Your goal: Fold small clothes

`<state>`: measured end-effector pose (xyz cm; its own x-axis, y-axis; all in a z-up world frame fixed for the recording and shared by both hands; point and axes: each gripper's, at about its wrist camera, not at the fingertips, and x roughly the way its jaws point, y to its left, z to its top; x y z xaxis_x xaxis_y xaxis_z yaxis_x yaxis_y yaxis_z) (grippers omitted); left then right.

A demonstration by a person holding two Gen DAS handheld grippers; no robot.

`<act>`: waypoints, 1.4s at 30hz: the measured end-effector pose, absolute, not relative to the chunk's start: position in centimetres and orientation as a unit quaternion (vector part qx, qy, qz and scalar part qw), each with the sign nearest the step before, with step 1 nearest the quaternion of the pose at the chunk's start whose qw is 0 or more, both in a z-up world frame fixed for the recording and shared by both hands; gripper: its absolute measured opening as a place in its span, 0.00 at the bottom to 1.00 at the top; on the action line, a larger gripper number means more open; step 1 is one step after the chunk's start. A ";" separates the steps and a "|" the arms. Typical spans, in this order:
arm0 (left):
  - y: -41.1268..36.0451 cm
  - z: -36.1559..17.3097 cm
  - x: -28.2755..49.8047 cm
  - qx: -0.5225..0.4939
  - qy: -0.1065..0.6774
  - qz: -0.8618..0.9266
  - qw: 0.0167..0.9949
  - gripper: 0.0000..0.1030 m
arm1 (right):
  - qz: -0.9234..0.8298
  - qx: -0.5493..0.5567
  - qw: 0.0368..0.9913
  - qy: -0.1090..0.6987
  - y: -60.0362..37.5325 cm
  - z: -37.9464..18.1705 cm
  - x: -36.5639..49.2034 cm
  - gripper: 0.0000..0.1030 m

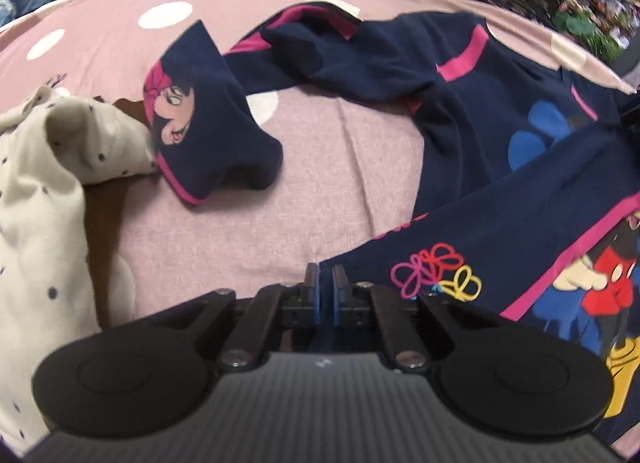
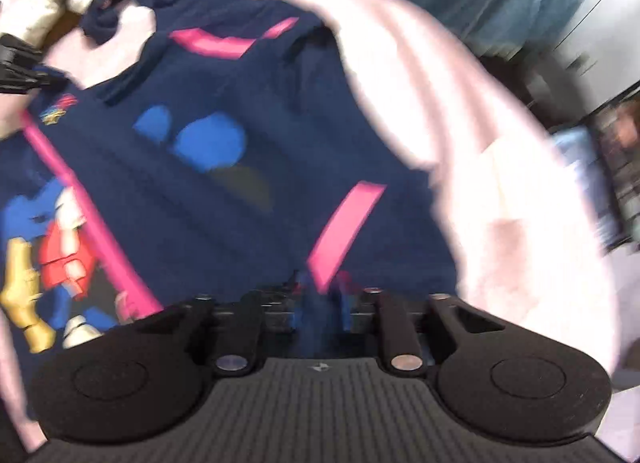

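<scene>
My left gripper (image 1: pixel 326 277) was clamped on the near corner of the navy shirt (image 1: pixel 500 135); the garment stretched away rightward across the bedsheet (image 1: pixel 320 183). Right gripper (image 2: pixel 320 287) over its hem, jaws blurred, state unclear.

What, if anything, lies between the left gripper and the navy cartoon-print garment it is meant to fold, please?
Nothing visible does. The left gripper sits right at the corner of the navy garment on the pink polka-dot bedsheet, jaws shut. The cream dotted garment and the small navy piece lie apart, off to the side.
</scene>
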<state>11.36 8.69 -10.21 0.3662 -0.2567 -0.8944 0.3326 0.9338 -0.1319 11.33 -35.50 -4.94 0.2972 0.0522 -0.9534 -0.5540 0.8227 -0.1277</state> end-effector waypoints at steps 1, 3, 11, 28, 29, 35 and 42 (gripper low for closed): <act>8.6 -10.0 11.2 0.043 0.533 -0.175 0.827 0.05 | 0.168 -0.226 0.798 0.533 -35.0 -4.2 10.7 0.70; 9.0 -9.5 10.7 0.041 0.530 -0.172 0.829 0.05 | 0.188 -0.175 0.829 0.497 -34.5 -2.3 9.2 0.71; 10.8 -8.0 9.4 0.019 0.516 -0.148 0.843 0.73 | 0.339 -0.224 0.801 0.440 -21.9 -4.6 -1.9 0.70; 12.8 -12.0 4.3 -0.174 0.551 -0.133 0.805 0.23 | 0.246 -0.148 0.866 0.409 -24.8 -6.3 -6.0 0.69; 13.0 -12.0 4.2 -0.188 0.549 -0.127 0.804 0.19 | 0.239 -0.135 0.872 0.406 -25.4 -6.0 -6.0 0.69; 14.2 -9.5 2.9 -0.217 0.517 -0.117 0.820 0.04 | 0.186 -0.147 0.888 0.394 -27.5 -5.2 -7.1 0.69; 13.0 -5.2 0.4 -0.207 0.486 -0.154 0.835 0.04 | 0.171 -0.271 0.860 0.398 -27.4 -7.1 -6.5 0.61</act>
